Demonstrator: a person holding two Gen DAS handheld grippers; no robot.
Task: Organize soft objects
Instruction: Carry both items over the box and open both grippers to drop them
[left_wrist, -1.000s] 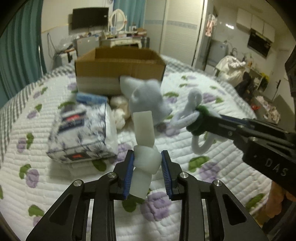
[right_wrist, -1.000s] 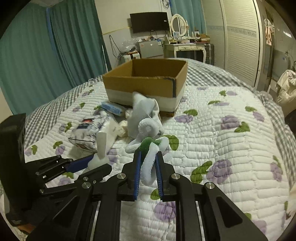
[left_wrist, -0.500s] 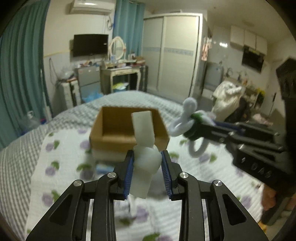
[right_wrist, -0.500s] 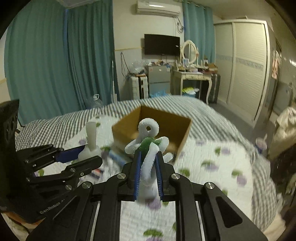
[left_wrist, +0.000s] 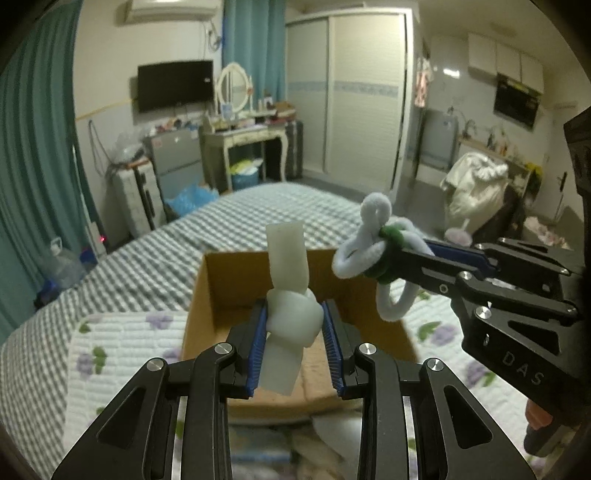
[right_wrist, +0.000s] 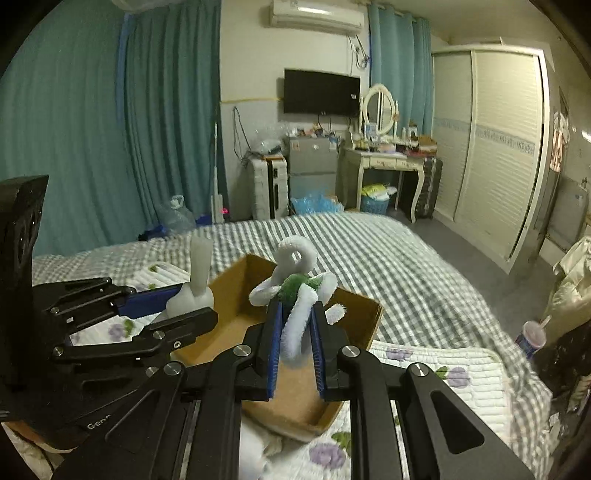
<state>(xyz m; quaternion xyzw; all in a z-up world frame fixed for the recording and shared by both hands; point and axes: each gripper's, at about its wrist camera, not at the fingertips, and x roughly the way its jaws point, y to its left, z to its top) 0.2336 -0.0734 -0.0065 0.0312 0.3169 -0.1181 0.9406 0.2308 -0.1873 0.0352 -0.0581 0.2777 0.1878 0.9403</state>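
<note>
My left gripper (left_wrist: 294, 334) is shut on a knotted white foam strip (left_wrist: 288, 280), held above the near part of an open cardboard box (left_wrist: 229, 280) on the bed. My right gripper (right_wrist: 294, 345) is shut on a white pipe-cleaner figure with a green middle (right_wrist: 295, 284), also over the box (right_wrist: 236, 295). In the left wrist view the right gripper (left_wrist: 399, 262) comes in from the right with the figure (left_wrist: 373, 236) above the box's right side. In the right wrist view the left gripper (right_wrist: 184, 306) holds the foam strip (right_wrist: 197, 273) at the box's left edge.
The box sits on a quilt with purple flowers (left_wrist: 122, 343) over a checked bedspread (right_wrist: 388, 258). Soft items lie blurred at the bottom, near the box's front (left_wrist: 325, 439). Beyond the bed stand a dressing table (right_wrist: 384, 162), a wardrobe (right_wrist: 495, 155) and teal curtains (right_wrist: 92, 129).
Both grippers rose and moved forward from the pile of soft items to above the box, each still holding its object. The tissue pack and grey plush have dropped out of view.
</note>
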